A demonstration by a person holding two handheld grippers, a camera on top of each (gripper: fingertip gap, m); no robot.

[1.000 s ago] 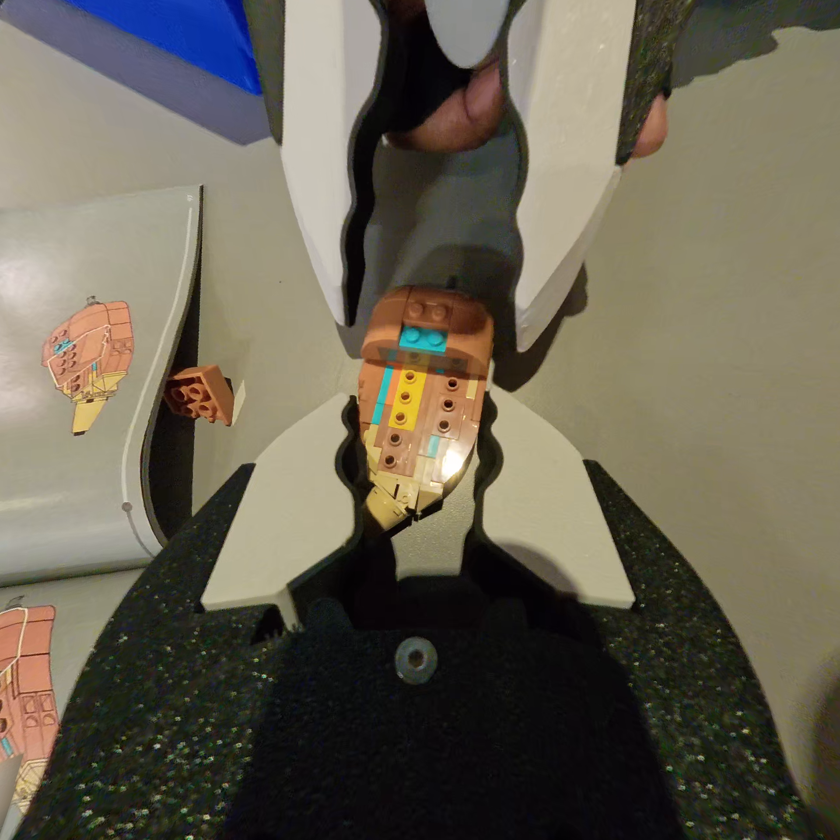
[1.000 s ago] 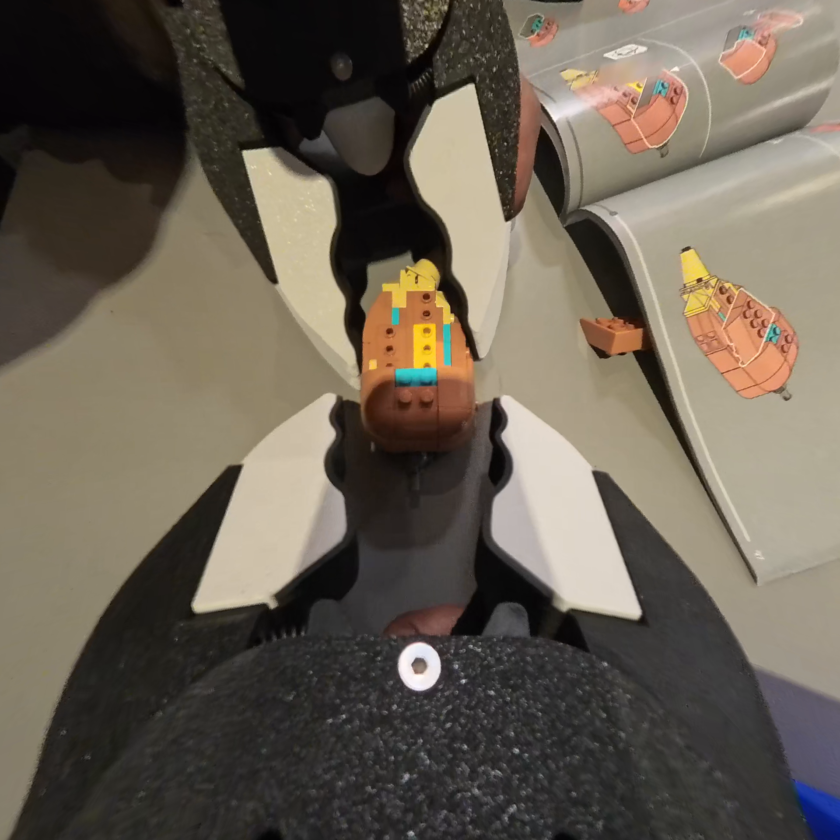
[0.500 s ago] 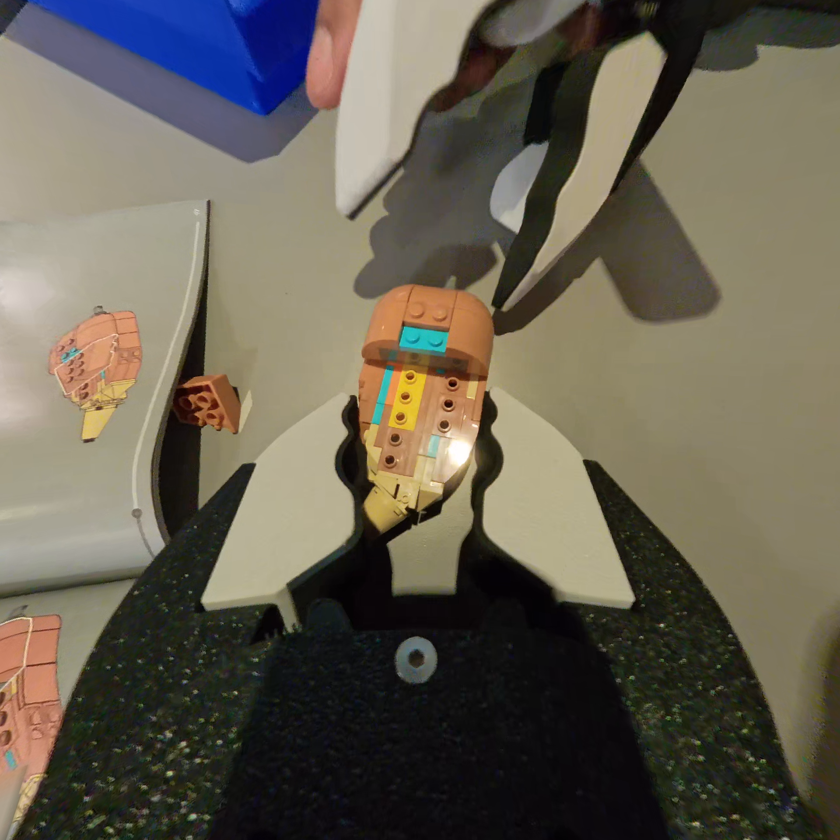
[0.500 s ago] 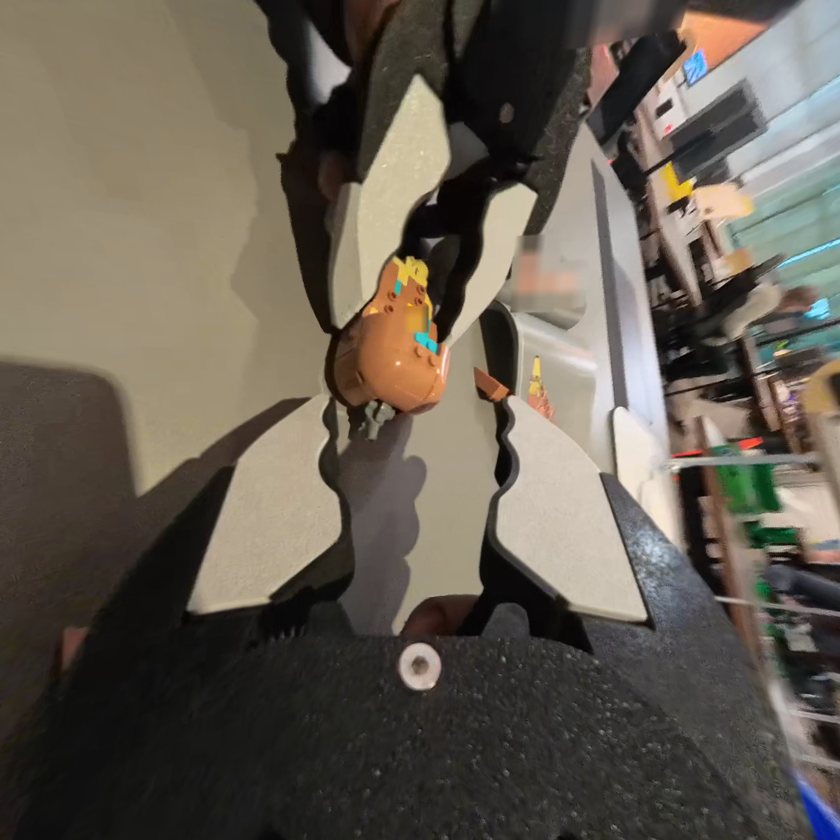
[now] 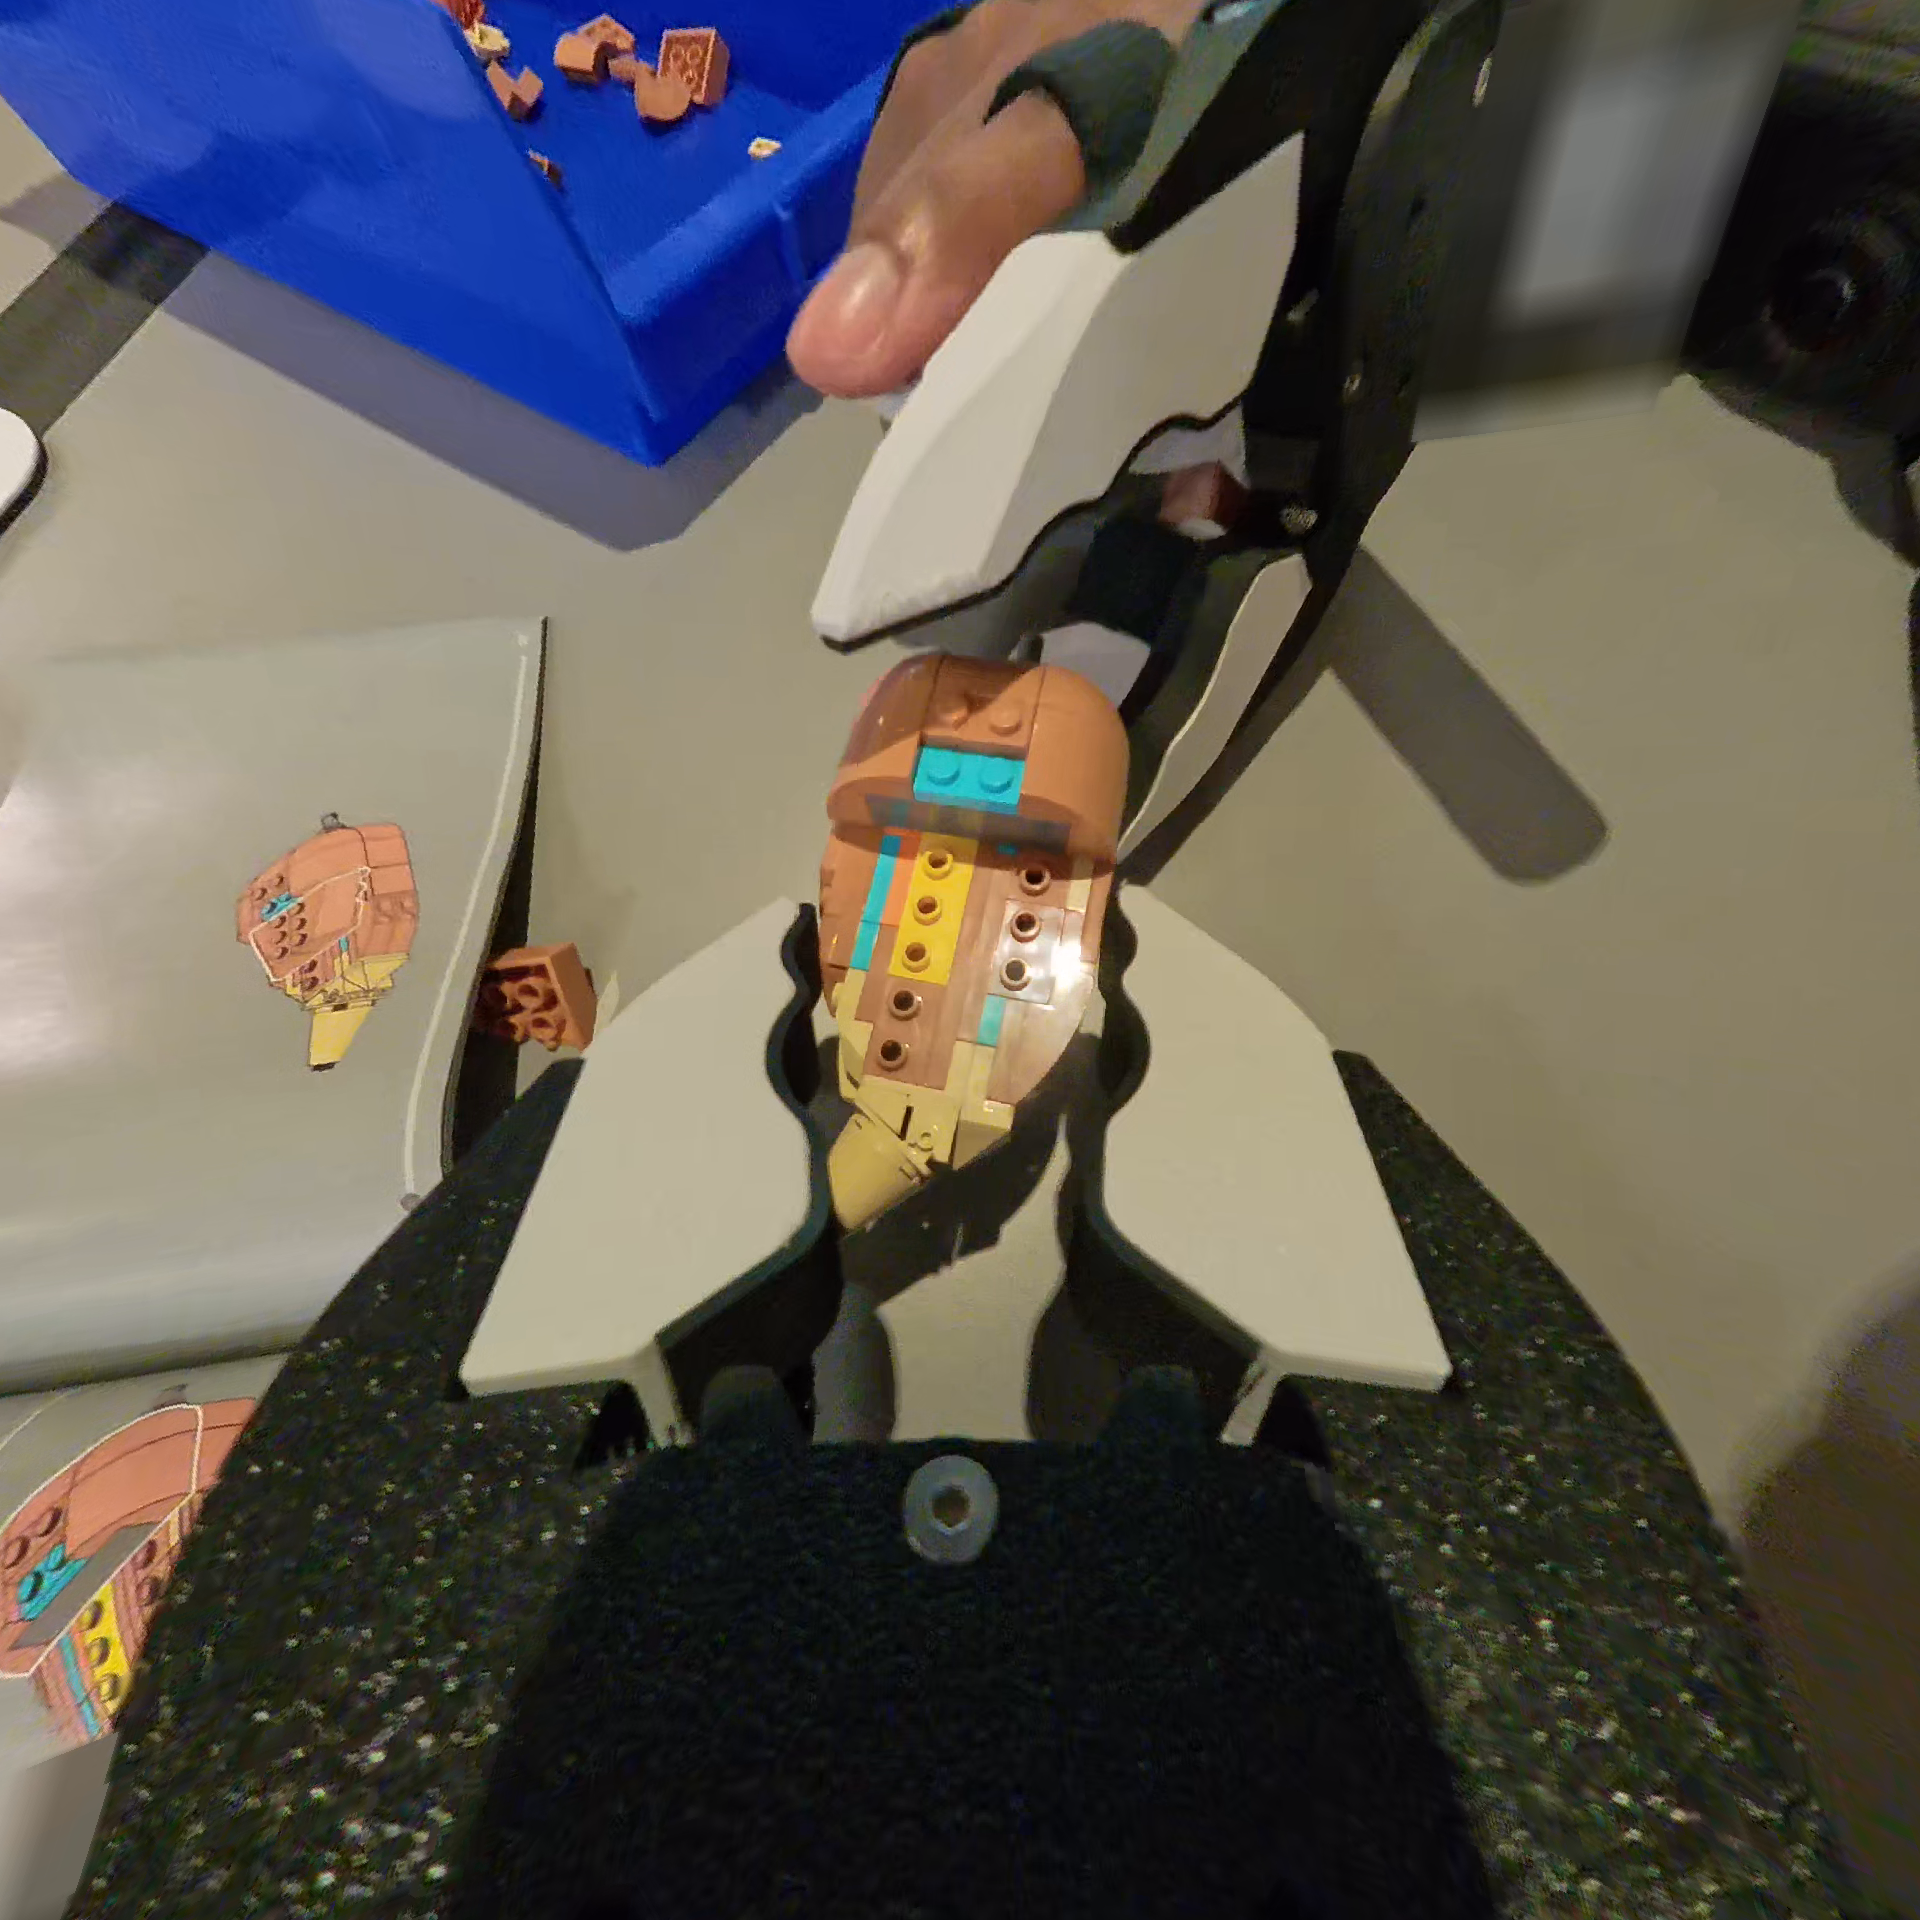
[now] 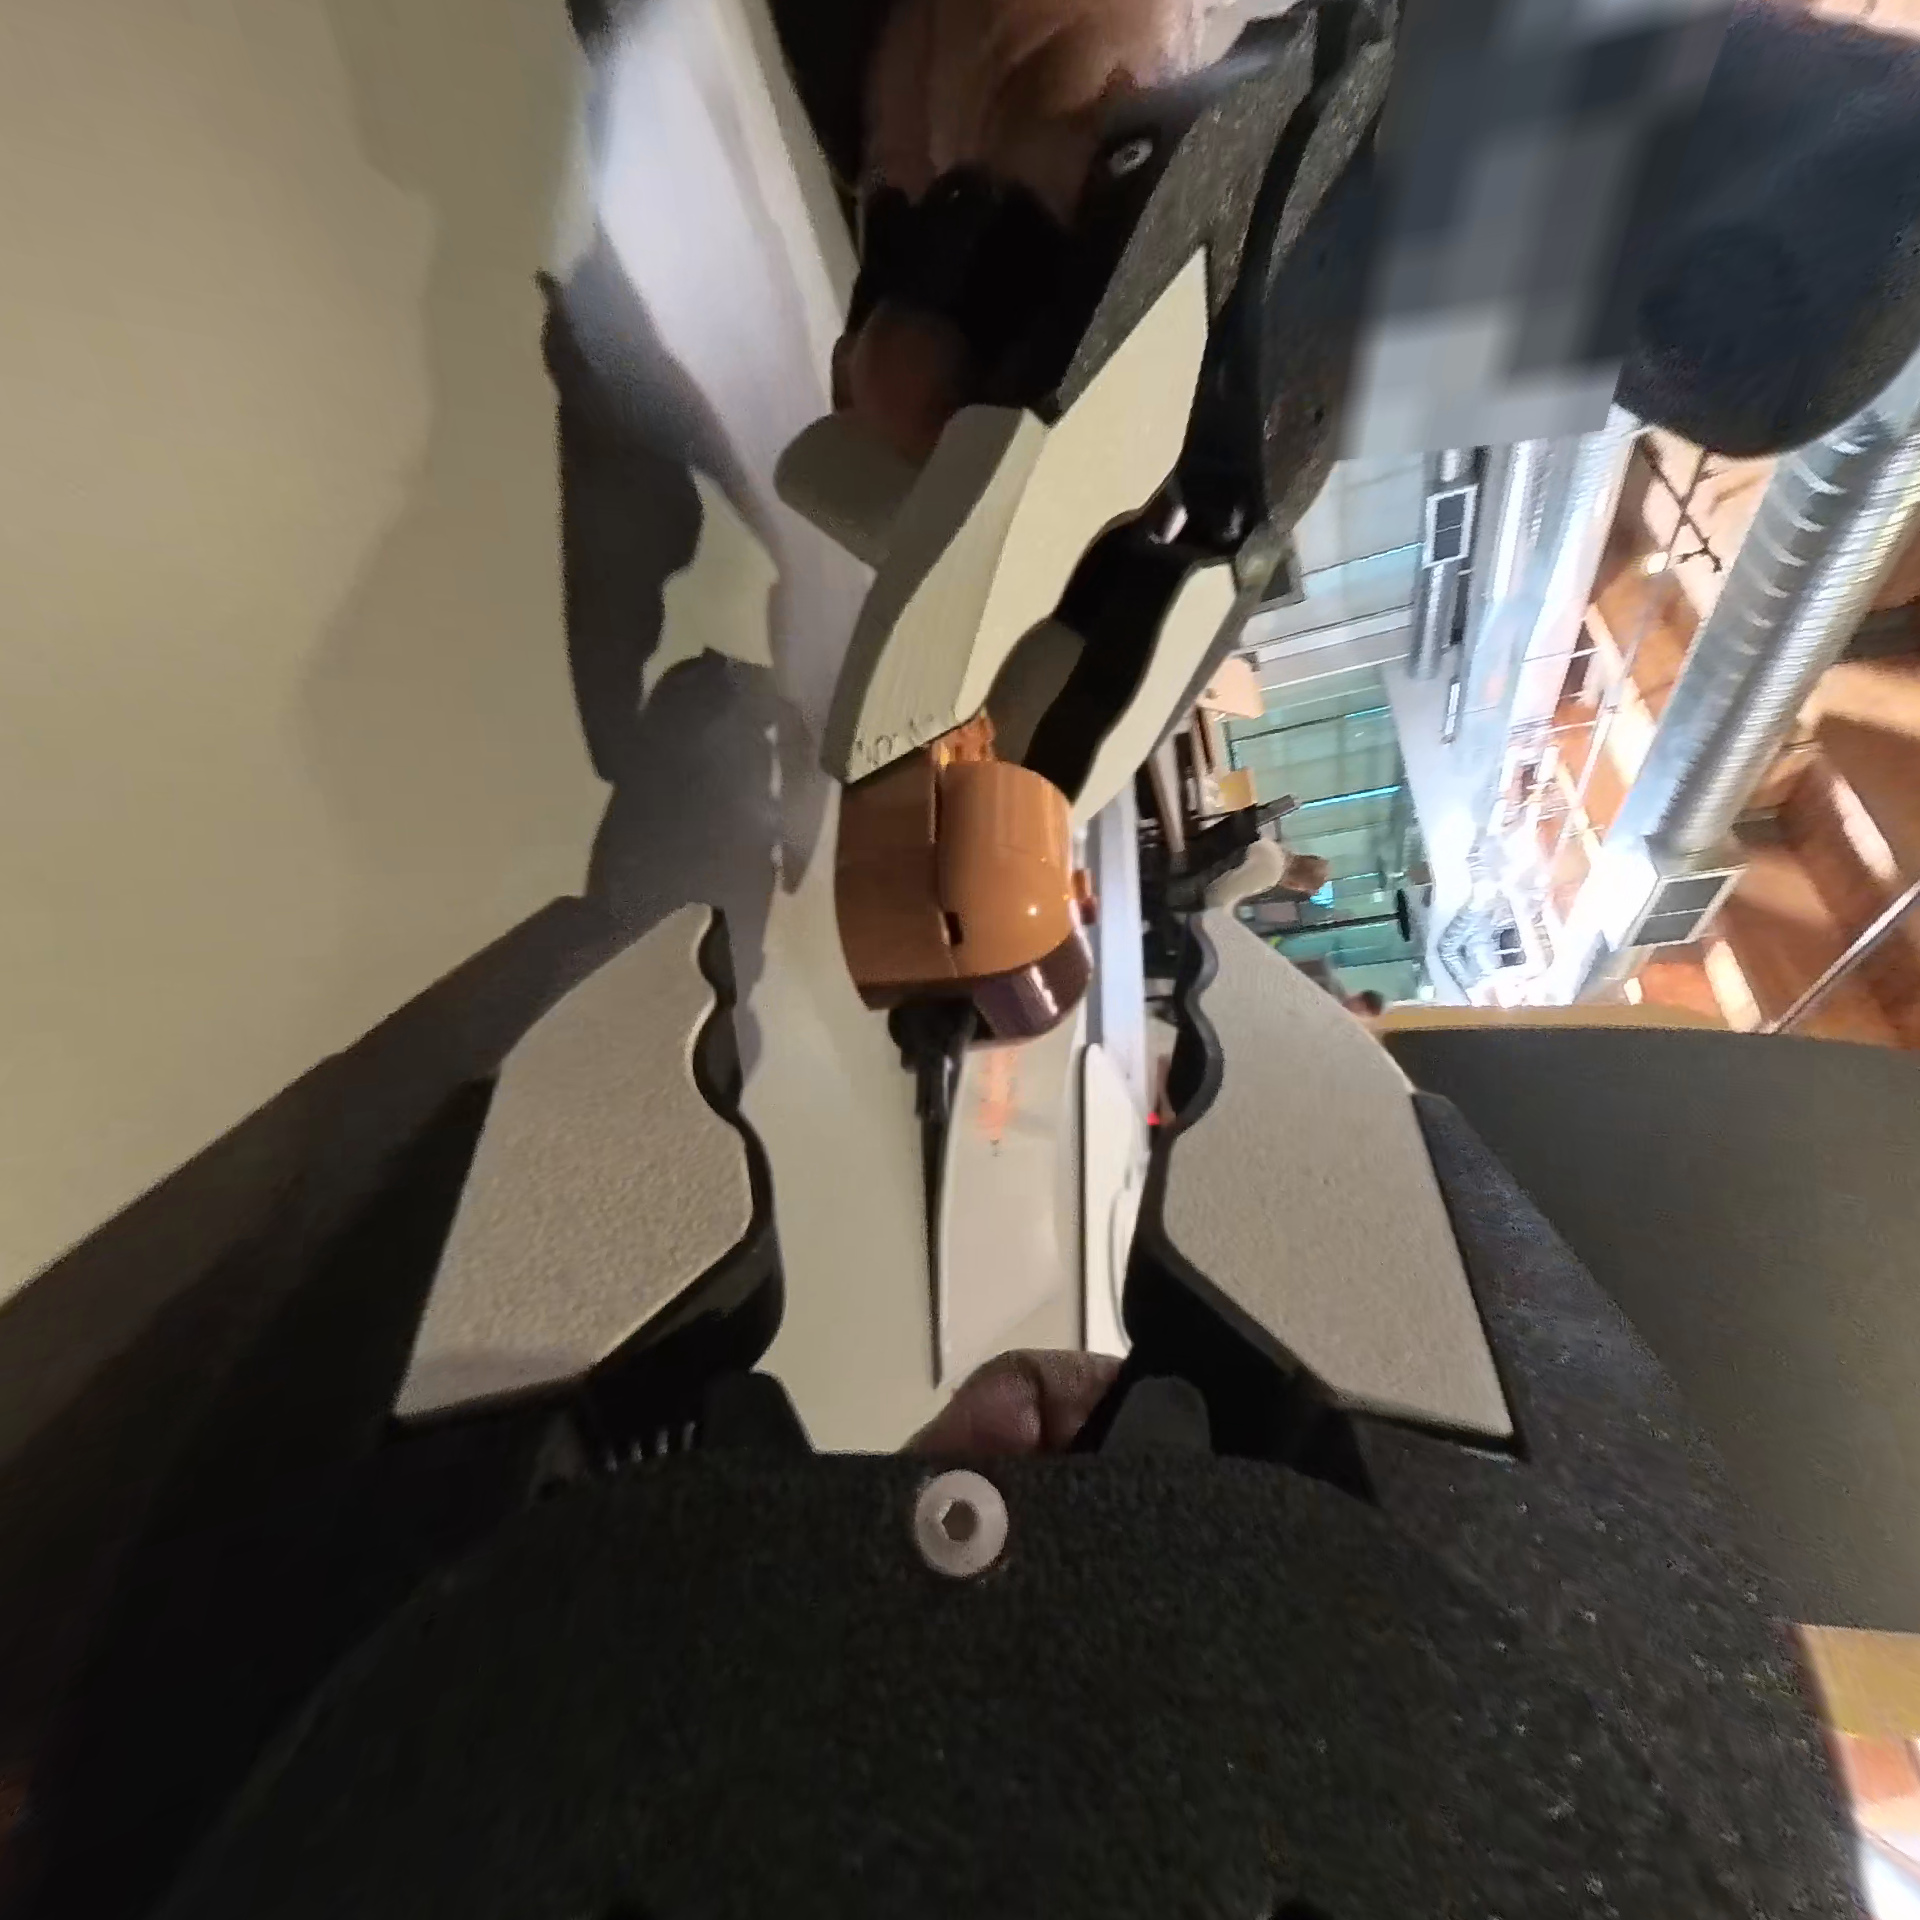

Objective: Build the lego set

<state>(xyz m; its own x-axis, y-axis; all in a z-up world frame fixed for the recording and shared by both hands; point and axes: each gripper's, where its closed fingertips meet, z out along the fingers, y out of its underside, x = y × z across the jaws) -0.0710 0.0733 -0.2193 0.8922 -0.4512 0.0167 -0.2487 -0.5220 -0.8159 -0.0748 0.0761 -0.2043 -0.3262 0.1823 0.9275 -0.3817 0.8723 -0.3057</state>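
One lego model (image 5: 961, 935) in the left gripper (image 5: 961, 1023), tan nose pointing toward the camera.

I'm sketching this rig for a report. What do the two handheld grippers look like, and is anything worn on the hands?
Both the left gripper and right gripper have speckled black bodies, pale grey wedge-shaped fingers with wavy, black-lined inner edges, and a pale screw at centre. A black strap crosses one finger.

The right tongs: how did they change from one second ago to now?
The right tongs rolled onto their side, open and empty, beside the rounded end of the lego model. The left tongs kept gripping the model; the loose brown brick stayed by the booklet.
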